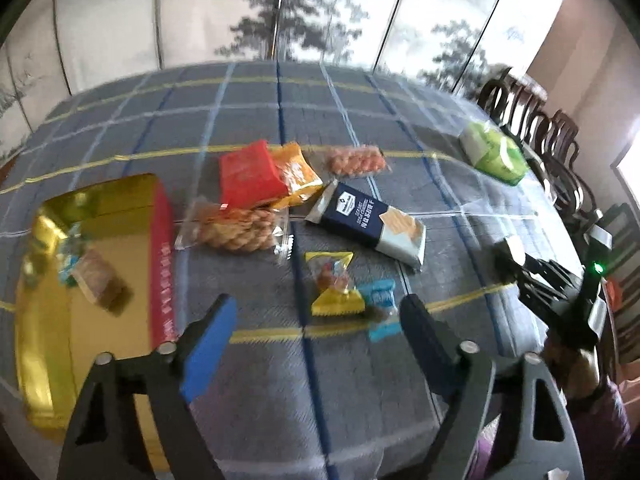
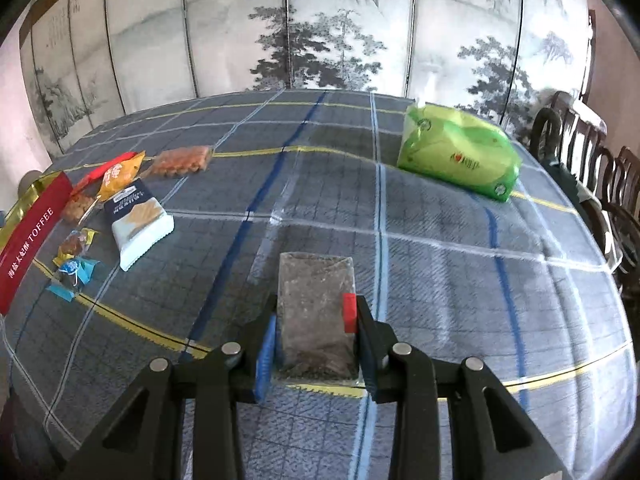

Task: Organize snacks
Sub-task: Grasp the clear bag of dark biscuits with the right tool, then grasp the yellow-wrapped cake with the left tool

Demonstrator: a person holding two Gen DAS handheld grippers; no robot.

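Currently right gripper (image 2: 310, 328) jaws clamped on grey snack packet (image 2: 316, 312); left gripper (image 1: 316, 320) jaws wide apart, holding nothing

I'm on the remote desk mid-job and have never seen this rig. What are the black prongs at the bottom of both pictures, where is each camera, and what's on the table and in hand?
The prongs are two-finger grippers a person holds, one per hand; each picture comes from a camera on its gripper looking along the fingers. The left gripper is open and empty over the plaid tablecloth. Beside it sits a gold tray with a red side already holding a wrapped snack. Loose snacks lie ahead: a navy cracker pack, a yellow candy packet, a red packet. The right gripper is shut on a clear packet of dark, grainy snack. A green tissue pack lies farther off.
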